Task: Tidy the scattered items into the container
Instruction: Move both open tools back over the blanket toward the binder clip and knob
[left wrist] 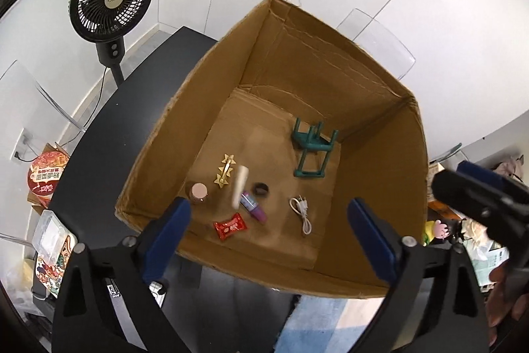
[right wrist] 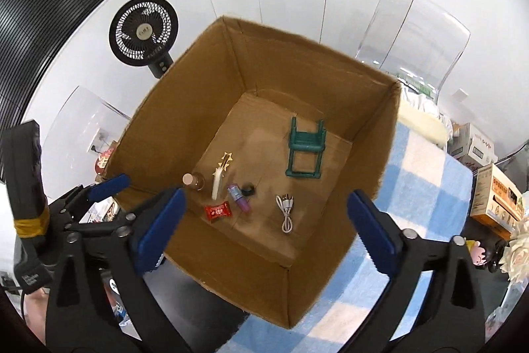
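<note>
A: What's hard to make out?

B: The cream stick (left wrist: 240, 184) in the cardboard box (left wrist: 380, 95) is smeared with blur, so I can't tell whether it lies on the floor or hangs above it. The small dark ring (left wrist: 260, 189) beside it is too tiny to name.

A: And the views?

B: Only the right wrist view shows the blue-and-white checked cloth (right wrist: 416, 187) under the box's right side; the left wrist view shows the black table (left wrist: 109, 128) at its left. Each camera catches the other tool at its frame edge, partly cut off.

A: The grippers?

B: The left gripper (left wrist: 269, 237) and right gripper (right wrist: 264, 229) both stand wide apart with nothing between the blue pads, above the box's near edge.

A: The contents?

B: All on the corrugated floor: a green plastic stool (left wrist: 312, 149) tipped over near the far right corner, a gold star clip (left wrist: 225, 171), a brown bottle (left wrist: 198, 192) at the left wall, a glossy red candy wrapper (left wrist: 230, 225), a purple tube (left wrist: 254, 206), a coiled white cable (left wrist: 302, 212).
</note>
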`<state>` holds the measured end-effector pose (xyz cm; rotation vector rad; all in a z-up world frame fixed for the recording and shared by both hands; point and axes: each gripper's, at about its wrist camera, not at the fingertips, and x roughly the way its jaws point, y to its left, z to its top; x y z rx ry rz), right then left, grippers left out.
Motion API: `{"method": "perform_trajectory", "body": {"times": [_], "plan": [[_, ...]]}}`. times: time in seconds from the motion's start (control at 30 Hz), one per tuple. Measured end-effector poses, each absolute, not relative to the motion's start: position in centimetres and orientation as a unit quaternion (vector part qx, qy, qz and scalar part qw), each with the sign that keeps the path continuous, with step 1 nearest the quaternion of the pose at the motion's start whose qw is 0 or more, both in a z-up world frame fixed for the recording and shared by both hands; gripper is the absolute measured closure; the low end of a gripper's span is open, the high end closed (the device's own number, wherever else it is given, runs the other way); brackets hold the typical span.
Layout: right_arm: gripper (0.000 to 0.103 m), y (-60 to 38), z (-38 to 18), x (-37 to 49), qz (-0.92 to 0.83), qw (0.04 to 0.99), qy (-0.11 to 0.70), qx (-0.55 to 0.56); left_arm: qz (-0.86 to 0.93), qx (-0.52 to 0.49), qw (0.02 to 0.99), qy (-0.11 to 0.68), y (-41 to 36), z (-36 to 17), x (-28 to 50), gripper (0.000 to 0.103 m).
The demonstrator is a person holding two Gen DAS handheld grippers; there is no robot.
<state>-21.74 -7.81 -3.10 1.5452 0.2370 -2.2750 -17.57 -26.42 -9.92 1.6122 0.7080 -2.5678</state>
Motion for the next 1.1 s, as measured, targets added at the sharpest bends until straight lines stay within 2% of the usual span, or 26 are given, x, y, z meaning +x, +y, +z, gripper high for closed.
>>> {"method": "perform_trajectory", "body": {"times": [0.03, 0.2, 0.27, 0.37, 0.47, 0.5, 0.53, 0.7, 0.87, 1.1], "plan": [[0.002, -8.2, -2.9, -21.8, -0.812, 0.189, 0.082, 0.545, -0.825, 0.517, 0.015, 0.227, -26.2, -9.7, -17.5, 0.001], [0.000, -8.4, -1.8, -22.7, -0.828, 0.188, 0.066, 0.523, -0.827, 0.503, 0.001, 0.249, -25.6, -8.7, -16.8, 0.001], [0.000, -1.8, 0.0, -20.6, -0.831, 0.189, 0.055, 0.519, -0.825, 0.502, 0.000, 0.261, -25.5, -8.3, -16.5, 0.001], [0.000, 0.0, 0.5, -19.1, -0.835, 0.186, 0.045, 0.516, -0.832, 0.492, 0.004, 0.257, -24.9, -7.4, -16.1, 0.001], [0.000, -4.3, -0.9, -20.7, -0.836, 0.177, 0.039, 0.518, -0.837, 0.493, -0.009, 0.235, -23.7, -6.6, -15.7, 0.001], [0.000, -4.0, -0.8, -20.5, -0.836, 0.177, 0.035, 0.519, -0.840, 0.491, -0.014, 0.233, -23.3, -6.4, -15.4, 0.001], [0.000, 0.6, 0.1, -18.7, -0.836, 0.176, 0.031, 0.519, -0.841, 0.489, -0.018, 0.230, -22.8, -6.1, -15.2, 0.001], [0.000, -3.3, -0.9, -19.4, -0.839, 0.185, 0.024, 0.511, -0.842, 0.488, -0.012, 0.229, -20.8, -5.1, -14.0, 0.001], [0.000, 9.1, 2.3, -14.0, -0.841, 0.206, 0.018, 0.500, -0.843, 0.492, -0.002, 0.217, -18.6, -4.0, -12.8, 0.001], [0.000, 5.9, 1.9, -14.7, -0.846, 0.217, 0.015, 0.487, -0.871, 0.455, 0.017, 0.184, -15.1, -1.8, -11.1, 0.001]]}}
